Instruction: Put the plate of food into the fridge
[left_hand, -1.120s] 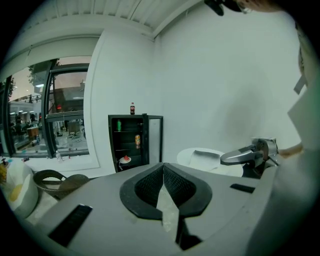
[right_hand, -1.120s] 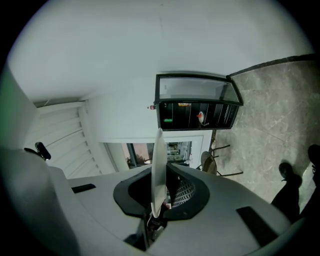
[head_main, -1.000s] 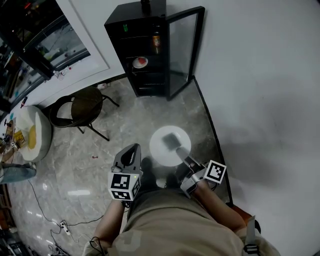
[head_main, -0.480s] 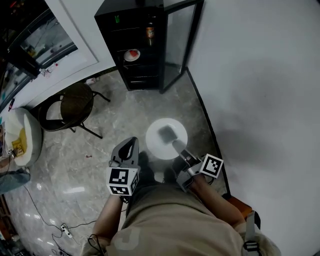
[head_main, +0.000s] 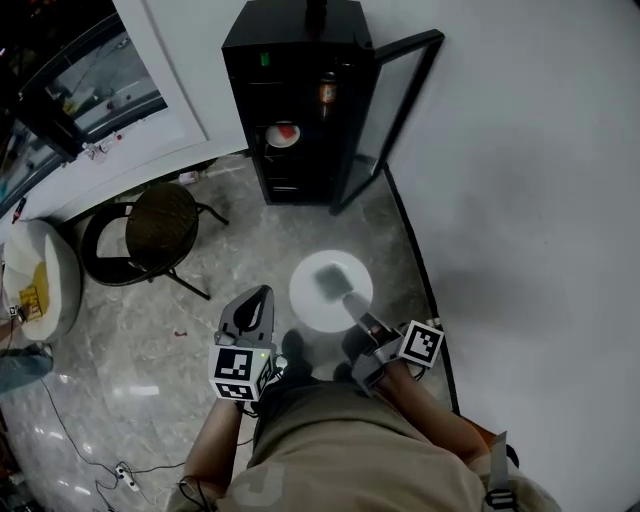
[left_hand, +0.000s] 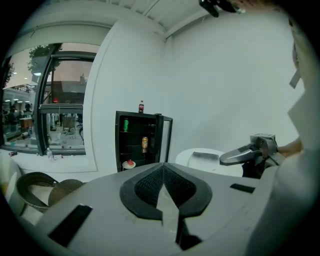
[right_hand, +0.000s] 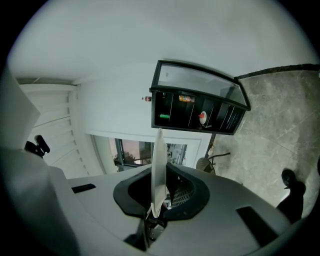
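In front of the black fridge (head_main: 290, 110), well short of it, a person holds a white plate (head_main: 318, 295) with a greyish, blurred portion on it above the marble floor (head_main: 250, 250). Only that floor lies between the plate and the fridge. The fridge's glass door (head_main: 400, 110) stands swung open on its right side. Inside the fridge sit an orange can (head_main: 327, 90), a green can (left_hand: 125, 125) and a small plate with something red (head_main: 284, 132). A bottle (left_hand: 141, 106) stands on top. The labels are too small to read. A dark round chair (head_main: 155, 225) stands left of the fridge. The right tool (head_main: 352, 300) is clamped on the white plate's near rim, which shows edge-on between its jaws. The left tool (head_main: 262, 295) is closed with nothing in it.
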